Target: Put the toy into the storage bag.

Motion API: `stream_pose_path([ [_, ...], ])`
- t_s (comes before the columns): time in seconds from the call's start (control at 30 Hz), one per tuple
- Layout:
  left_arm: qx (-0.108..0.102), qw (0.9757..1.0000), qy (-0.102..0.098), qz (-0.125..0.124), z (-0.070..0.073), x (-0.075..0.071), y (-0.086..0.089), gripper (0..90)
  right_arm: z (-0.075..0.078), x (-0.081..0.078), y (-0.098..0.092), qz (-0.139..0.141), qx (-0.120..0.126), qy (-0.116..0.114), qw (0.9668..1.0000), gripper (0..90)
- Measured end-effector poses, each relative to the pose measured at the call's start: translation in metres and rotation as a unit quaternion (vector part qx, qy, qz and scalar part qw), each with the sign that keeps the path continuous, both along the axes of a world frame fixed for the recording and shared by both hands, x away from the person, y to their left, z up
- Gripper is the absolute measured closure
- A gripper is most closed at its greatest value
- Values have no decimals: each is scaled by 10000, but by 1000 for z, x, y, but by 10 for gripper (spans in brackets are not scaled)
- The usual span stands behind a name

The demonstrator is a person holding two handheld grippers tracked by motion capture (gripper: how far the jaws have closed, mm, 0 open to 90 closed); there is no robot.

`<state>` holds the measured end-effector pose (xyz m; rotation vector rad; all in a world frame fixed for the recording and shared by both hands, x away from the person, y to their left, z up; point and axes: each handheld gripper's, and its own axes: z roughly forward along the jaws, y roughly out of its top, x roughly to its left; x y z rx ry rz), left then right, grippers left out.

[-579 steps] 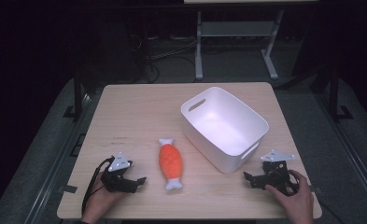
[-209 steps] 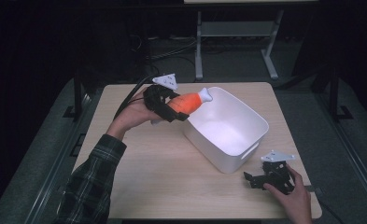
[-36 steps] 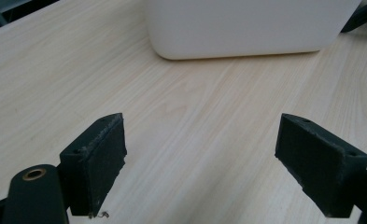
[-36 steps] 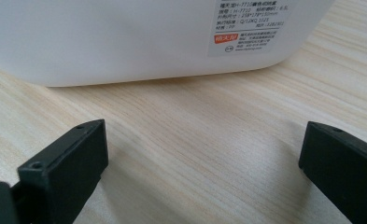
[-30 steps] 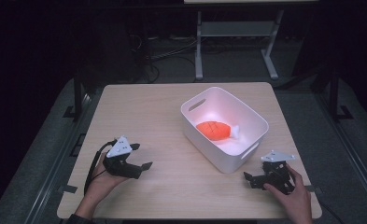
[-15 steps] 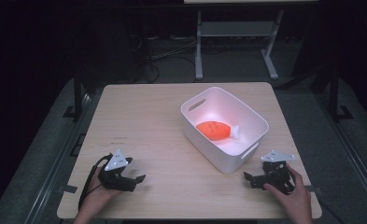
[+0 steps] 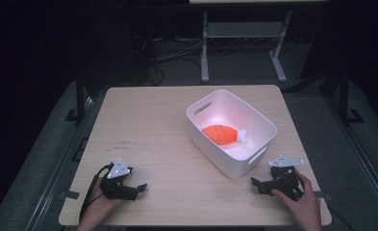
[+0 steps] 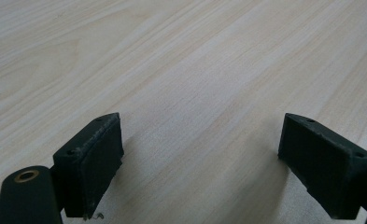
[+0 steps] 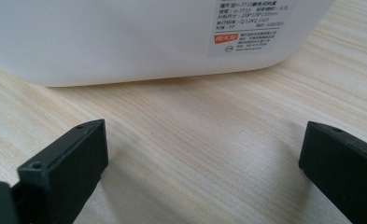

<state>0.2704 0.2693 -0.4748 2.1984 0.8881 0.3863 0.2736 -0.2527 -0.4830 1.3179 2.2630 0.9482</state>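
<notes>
The orange toy fish lies inside the white tub, so the left gripper and right gripper, both near the tub on the table, rest with jaws spread, holding nothing.

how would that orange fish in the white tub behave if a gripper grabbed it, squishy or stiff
Probably soft: the orange fish looks like a rounded, stitched plush, so jaws would likely sink in. Likely light for its size. It lies flat on the white tub floor, so rolling seems unlikely.

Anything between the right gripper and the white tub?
Nothing: bare wooden tabletop runs from the open right gripper to the white tub wall, per the right gripper view.
</notes>
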Motion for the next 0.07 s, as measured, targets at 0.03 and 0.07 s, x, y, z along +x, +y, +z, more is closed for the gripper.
stream_pose_path([
  [0.03, -2, 10000, -1, 1, 0, 0, 0, 129, 0, 0, 0, 1, 0, -1, 10000, 7],
  [0.07, -3, 10000, 0, 1, 0, 0, 0, 129, 0, 0, 0, 2, 0, -1, 10000, 7],
])
